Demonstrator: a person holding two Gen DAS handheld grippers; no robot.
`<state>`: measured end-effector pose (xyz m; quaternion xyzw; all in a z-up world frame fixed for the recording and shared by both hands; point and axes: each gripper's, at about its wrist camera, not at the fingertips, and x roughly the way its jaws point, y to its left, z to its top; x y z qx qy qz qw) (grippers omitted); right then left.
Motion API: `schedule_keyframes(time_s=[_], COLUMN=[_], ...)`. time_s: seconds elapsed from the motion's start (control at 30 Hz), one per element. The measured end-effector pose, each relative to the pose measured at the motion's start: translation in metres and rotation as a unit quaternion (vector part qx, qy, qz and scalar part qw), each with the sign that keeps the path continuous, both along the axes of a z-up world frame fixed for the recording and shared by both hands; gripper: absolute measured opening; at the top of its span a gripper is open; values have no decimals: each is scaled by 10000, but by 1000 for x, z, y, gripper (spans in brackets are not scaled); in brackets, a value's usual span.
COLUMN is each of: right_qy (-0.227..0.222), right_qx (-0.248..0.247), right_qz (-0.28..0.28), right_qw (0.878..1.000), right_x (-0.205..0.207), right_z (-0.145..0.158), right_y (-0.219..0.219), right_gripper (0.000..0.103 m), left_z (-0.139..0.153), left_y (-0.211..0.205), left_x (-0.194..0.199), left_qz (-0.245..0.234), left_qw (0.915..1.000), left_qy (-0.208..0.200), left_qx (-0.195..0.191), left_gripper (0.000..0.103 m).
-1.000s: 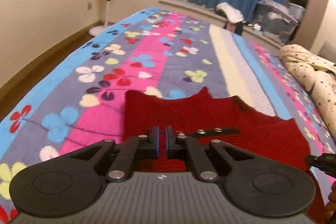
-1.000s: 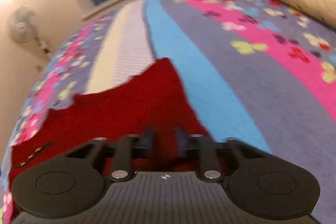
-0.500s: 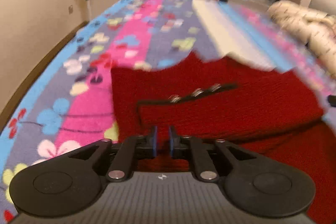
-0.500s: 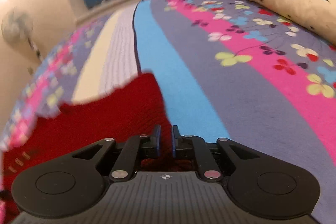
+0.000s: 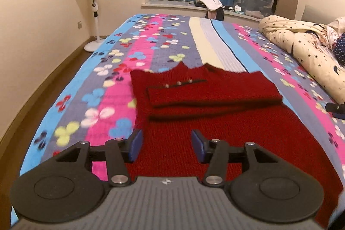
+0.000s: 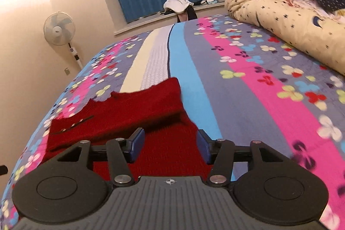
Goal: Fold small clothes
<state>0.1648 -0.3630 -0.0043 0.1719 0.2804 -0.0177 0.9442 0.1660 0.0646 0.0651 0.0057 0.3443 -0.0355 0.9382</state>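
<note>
Two views, one item. Left wrist view: red knitted garment (image 5: 207,100) lay on the bed (image 5: 90,87), far part doubled toward the camera into a band bearing a row of buttons (image 5: 179,82); left claw (image 5: 166,147) stood about half open above the near, unfolded cloth, gripping nothing. Risk judged: the loose fold could slump or skew, as nothing pinned it, and a low claw could drag the knit. Against the frame a second earlier, the claw had been shut at the garment's edge; its jaws had just been opening, with nothing between them. Right wrist view: right claw (image 6: 170,147) likewise half open and empty over the garment's right edge (image 6: 189,122); earlier shut on cloth, its jaws had just been opening.
</note>
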Motion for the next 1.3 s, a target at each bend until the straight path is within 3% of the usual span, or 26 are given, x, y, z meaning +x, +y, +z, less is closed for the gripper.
schedule_keyframes(time_s=[0.17, 0.27, 0.3, 0.43, 0.57, 0.67, 1.03, 1.2, 1.23, 1.3], right_qy=[-50, 7, 25, 412, 800, 1174, 2036, 2089, 2098, 2104], right_qx=[-371, -738, -816, -701, -467, -476, -550, -645, -618, -611], right_qz=[-107, -84, -112, -231, -79, -48, 259, 393, 381, 363], right_qw=[9992, 9972, 9966, 9964, 9957, 9919, 9772, 9750, 9751, 9750], right_x=[-53, -74, -81, -104, -110, -107, -97, -96, -96, -96], right_z=[5, 1, -1, -20, -42, -57, -89, -93, -93, -93], right_y=[-2, -7, -11, -36, -51, -53, -43, -40, -41, -40], right_gripper=[55, 55, 55, 55, 55, 55, 55, 55, 55, 55], left_z=[-24, -50, -55, -58, -69, -70, -99, -100, -100, -100], left_y=[22, 44, 53, 84, 109, 115, 88, 87, 87, 86], left_x=[-64, -88, -93, -108, -110, -109, -94, -95, -94, -94], left_qz=[-103, 8, 106, 443, 773, 826, 635, 634, 628, 586], left_qw=[9999, 9988, 9975, 9949, 9799, 9708, 9723, 9728, 9729, 9739], left_qy=[21, 496, 690, 757, 1309, 1517, 2021, 2018, 2017, 2004], left_qx=[71, 15, -114, -502, -1290, -1666, -986, -941, -938, -895], left_gripper=[55, 55, 55, 55, 55, 55, 54, 53, 52, 40])
